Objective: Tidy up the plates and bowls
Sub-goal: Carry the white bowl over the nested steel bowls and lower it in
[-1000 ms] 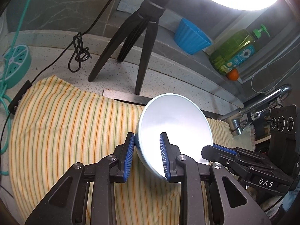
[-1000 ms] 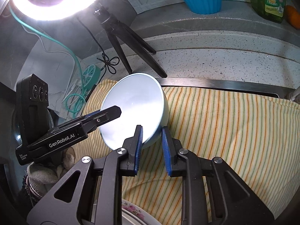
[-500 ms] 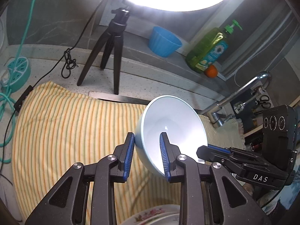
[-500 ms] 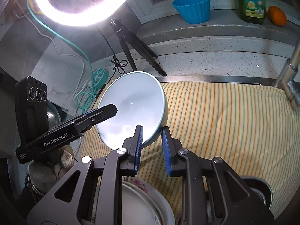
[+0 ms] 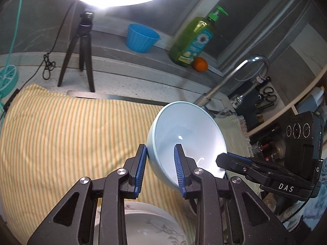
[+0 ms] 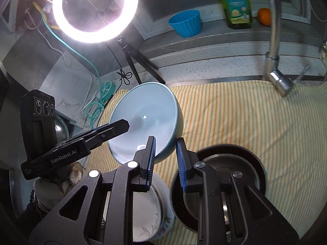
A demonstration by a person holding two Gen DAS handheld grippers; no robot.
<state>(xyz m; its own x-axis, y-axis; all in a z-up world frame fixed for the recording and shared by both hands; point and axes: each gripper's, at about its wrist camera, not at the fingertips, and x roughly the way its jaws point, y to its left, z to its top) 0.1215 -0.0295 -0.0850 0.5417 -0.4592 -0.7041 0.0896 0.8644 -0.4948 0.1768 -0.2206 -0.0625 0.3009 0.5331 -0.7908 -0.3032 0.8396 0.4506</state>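
A pale blue bowl [image 5: 188,134] hangs tilted above the striped yellow cloth [image 5: 71,134], held from both sides. My left gripper [image 5: 160,163] is shut on its left rim, one pad inside and one outside. My right gripper [image 6: 165,159] is shut on the opposite rim of the same bowl [image 6: 143,120]. Each gripper shows in the other's view: the right one [image 5: 224,160] at the bowl's right edge, the left one [image 6: 124,125] reaching in from the left. Below me sits a white floral bowl [image 6: 151,210], also seen as the floral bowl [image 5: 151,224] under my left gripper.
A dark metal pot [image 6: 229,163] sits on the cloth beside the floral bowl. A ring light on a tripod [image 5: 81,47], a blue cup [image 5: 142,37], a green soap bottle [image 5: 194,38], an orange [image 5: 200,64] and a tap [image 5: 231,79] line the back.
Both grippers have lifted and carried the pale blue bowl back and to the right. The floral bowl and the metal pot have come into view below.
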